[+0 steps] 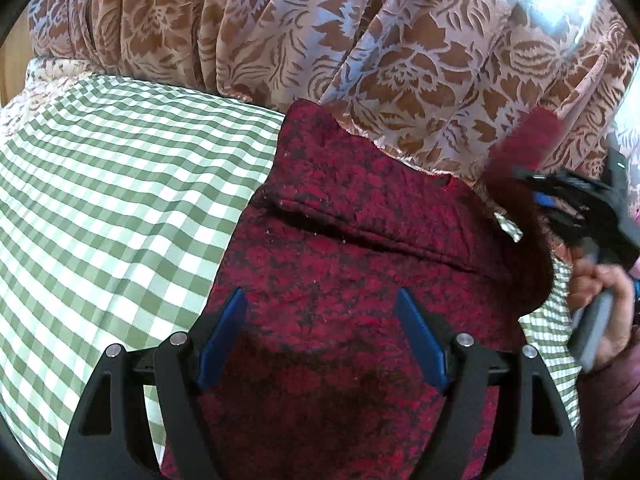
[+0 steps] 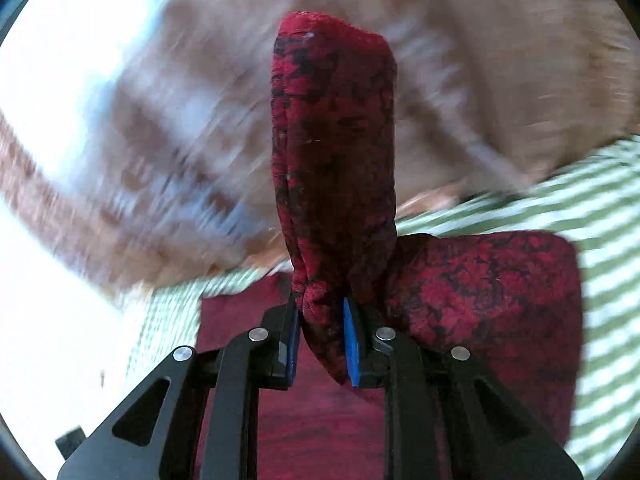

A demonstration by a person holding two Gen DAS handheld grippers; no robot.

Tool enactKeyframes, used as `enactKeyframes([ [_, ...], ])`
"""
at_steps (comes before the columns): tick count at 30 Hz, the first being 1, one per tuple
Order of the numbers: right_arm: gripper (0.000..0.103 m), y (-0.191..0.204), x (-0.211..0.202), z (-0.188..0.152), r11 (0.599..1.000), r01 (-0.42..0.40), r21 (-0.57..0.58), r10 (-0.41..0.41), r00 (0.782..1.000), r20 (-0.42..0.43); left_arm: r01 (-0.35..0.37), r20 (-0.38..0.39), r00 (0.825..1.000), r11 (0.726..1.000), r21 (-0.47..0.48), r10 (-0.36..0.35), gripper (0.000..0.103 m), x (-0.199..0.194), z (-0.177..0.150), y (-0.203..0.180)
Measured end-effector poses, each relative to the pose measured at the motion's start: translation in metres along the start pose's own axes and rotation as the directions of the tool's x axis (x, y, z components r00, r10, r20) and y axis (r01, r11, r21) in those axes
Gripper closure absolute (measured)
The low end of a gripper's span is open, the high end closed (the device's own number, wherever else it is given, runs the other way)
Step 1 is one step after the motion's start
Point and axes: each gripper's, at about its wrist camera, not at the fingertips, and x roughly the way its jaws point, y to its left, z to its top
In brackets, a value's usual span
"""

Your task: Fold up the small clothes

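Your red garment (image 1: pixel 360 280), dark crimson with a black mottled pattern, lies spread on the green-and-white checked cloth (image 1: pixel 120 200). That cloth covers the surface beneath; whether that is a bed or a bench cannot be told. Take the garment as your landmark.

Your left claw (image 1: pixel 320 316) sits over the near part of the garment with its blue pads (image 1: pixel 224 336) spread wide apart, holding nothing. The cloth of the garment shows between and below the two fingers. Whether the fingertips touch the fabric cannot be told.

Your right claw (image 2: pixel 320 320) is at the garment's right edge, pinched tight on a bunched piece of it. In the right wrist view that gathered piece (image 2: pixel 336 160) stands up from between the pads as a narrow doubled strip, with the rest of the garment flat below and to the right of it. In the left wrist view the same raised strip (image 1: pixel 524 140) shows above the garment's far right corner, blurred, with your right hand (image 1: pixel 604 304) on the handle just beside the garment's right edge.

Beyond the garment's far edge hangs a brown floral curtain (image 1: pixel 280 40), its folds reaching down to the checked cloth. The right wrist view is heavily blurred around the garment.
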Motion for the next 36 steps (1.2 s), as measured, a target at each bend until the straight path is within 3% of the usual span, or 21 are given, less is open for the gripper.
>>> enactKeyframes([
  [1, 0.084, 0.018, 0.018, -0.009, 0.999, -0.014, -0.041, 0.012, 0.999, -0.045, 0.004, -0.001, 1.000, 1.000, -0.007, -0.004, 0.026, 0.001, 0.003, 0.002],
  [4, 0.068, 0.044, 0.044, -0.031, 0.994, -0.059, -0.095, 0.046, 0.989, -0.140, 0.029, -0.009, 1.000, 0.999, -0.027, -0.030, 0.026, 0.005, 0.011, 0.008],
  [7, 0.034, 0.050, 0.042, -0.045, 0.990, -0.102, -0.092, 0.087, 0.984, -0.158, 0.044, -0.001, 0.999, 0.998, -0.043, -0.044, 0.026, 0.009, 0.021, 0.013],
  [12, 0.033, 0.019, 0.003, -0.060, 0.995, -0.094, -0.040, 0.088, 0.988, -0.131, 0.060, 0.006, 0.998, 0.995, -0.081, -0.059, 0.026, 0.021, 0.040, 0.020],
  [17, 0.034, -0.038, -0.038, -0.082, 1.000, -0.005, 0.018, 0.007, 0.993, -0.120, 0.073, 0.021, 0.997, 0.995, -0.065, -0.072, 0.027, 0.039, 0.070, 0.009],
  [24, 0.033, -0.107, -0.087, -0.103, 0.984, 0.105, 0.147, -0.092, 0.992, -0.089, 0.064, -0.048, 0.997, 0.998, -0.017, -0.065, 0.029, 0.086, 0.097, -0.020],
  [27, 0.034, -0.120, -0.093, -0.097, 0.979, 0.112, 0.169, -0.103, 0.993, -0.059, 0.062, -0.084, 0.995, 0.998, 0.012, -0.061, 0.040, 0.106, 0.101, -0.031],
  [31, 0.034, -0.122, -0.088, -0.087, 0.980, 0.110, 0.167, -0.105, 0.994, -0.034, 0.021, -0.122, 0.992, 0.999, 0.032, -0.017, 0.095, 0.125, 0.101, -0.038],
  [36, 0.035, -0.109, -0.062, -0.071, 0.983, 0.109, 0.146, -0.106, 0.994, -0.029, 0.043, -0.024, 0.999, 0.998, 0.035, -0.042, 0.100, 0.097, 0.097, -0.037],
])
